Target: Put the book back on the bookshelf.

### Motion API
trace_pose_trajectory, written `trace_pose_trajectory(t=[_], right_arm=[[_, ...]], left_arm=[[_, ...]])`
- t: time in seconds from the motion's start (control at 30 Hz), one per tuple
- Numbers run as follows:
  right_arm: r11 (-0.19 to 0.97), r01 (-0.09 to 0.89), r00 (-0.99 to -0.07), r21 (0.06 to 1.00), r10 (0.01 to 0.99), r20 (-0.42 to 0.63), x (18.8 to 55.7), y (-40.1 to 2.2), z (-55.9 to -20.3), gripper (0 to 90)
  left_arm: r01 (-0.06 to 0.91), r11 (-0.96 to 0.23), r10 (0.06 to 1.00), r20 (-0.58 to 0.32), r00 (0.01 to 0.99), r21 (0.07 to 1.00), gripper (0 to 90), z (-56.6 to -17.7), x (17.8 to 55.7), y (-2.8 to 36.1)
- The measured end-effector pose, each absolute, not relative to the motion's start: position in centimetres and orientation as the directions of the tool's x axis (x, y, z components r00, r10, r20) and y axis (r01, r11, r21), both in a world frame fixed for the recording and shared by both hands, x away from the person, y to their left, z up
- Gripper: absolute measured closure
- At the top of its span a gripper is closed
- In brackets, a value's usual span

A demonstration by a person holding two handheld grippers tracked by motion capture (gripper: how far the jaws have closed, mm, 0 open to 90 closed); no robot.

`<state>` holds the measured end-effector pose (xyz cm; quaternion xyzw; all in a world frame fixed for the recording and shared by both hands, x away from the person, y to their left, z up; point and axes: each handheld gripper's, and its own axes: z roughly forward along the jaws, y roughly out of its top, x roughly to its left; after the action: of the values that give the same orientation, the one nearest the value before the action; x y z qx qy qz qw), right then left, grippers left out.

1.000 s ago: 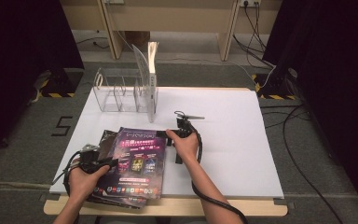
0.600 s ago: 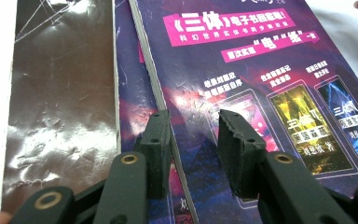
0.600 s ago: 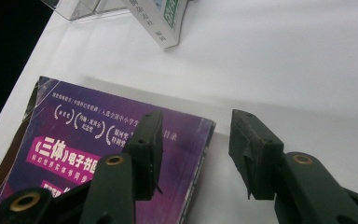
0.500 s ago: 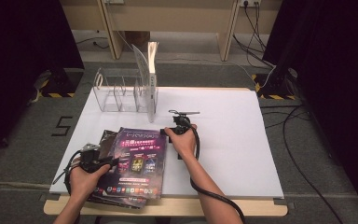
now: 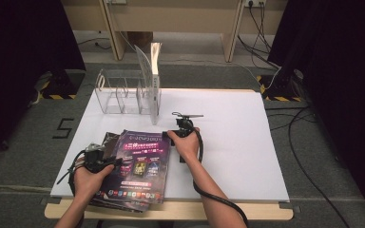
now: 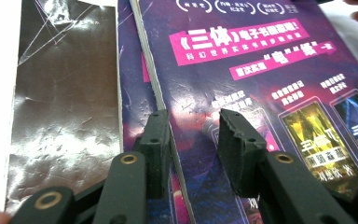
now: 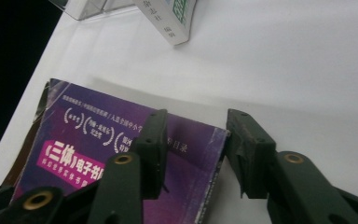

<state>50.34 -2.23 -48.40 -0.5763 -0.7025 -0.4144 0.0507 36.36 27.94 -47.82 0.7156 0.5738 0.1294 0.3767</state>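
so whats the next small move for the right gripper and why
Probably close the right gripper on the top magazine: its jaws, just closing, straddle the far right corner without clamping it, while the left gripper steadies the near left edge.

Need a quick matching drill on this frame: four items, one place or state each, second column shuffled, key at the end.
Items
1. glossy purple magazine
2. clear acrylic file rack
3. left claw
4. right claw

Places or states
A. far left of the white table top, one book standing at its right end
B. jaws astride the magazine's far right corner
C. top of the stack at the table's near edge
D. jaws apart over the magazine's left edge

Pairs: 1-C, 2-A, 3-D, 4-B
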Motion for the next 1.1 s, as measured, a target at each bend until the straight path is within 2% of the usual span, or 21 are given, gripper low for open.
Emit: trace_pose_trajectory(t=[0.1,0.2,0.43,0.53,0.67,1.0,1.1], right_arm=[[-0.041,0.832,-0.338,0.553,0.753,0.564,49.4,-2.8,-47.1,68.0],[-0.056,0.827,-0.350,0.559,0.727,0.591,49.0,-3.0,-46.3,69.3],[0.002,0.833,-0.379,0.553,0.730,0.569,48.2,-3.2,-45.5,68.4],[0.036,0.862,-0.379,0.505,0.707,0.598,47.7,-3.0,-46.1,70.3],[0.040,0.848,-0.393,0.529,0.717,0.575,47.4,-2.5,-46.1,75.6],[0.118,0.844,-0.449,0.523,0.688,0.570,47.0,-2.2,-44.3,76.9],[0.110,0.858,-0.436,0.501,0.671,0.600,47.0,-2.4,-44.0,78.3]], left_arm=[[0.727,-0.058,0.923,-0.241,0.300,0.684,64.7,-47.8,36.4,27.8],[0.727,-0.056,0.926,-0.237,0.295,0.685,65.3,-47.7,36.4,27.8],[0.725,-0.052,0.927,-0.237,0.292,0.687,65.7,-47.8,36.4,27.6],[0.725,-0.053,0.926,-0.237,0.293,0.686,65.7,-47.8,36.4,27.6],[0.722,-0.058,0.927,-0.232,0.296,0.690,65.7,-47.8,36.3,27.7],[0.721,-0.062,0.927,-0.228,0.298,0.690,66.0,-47.7,36.3,27.6],[0.719,-0.060,0.926,-0.231,0.299,0.692,66.0,-47.8,36.4,27.6]])
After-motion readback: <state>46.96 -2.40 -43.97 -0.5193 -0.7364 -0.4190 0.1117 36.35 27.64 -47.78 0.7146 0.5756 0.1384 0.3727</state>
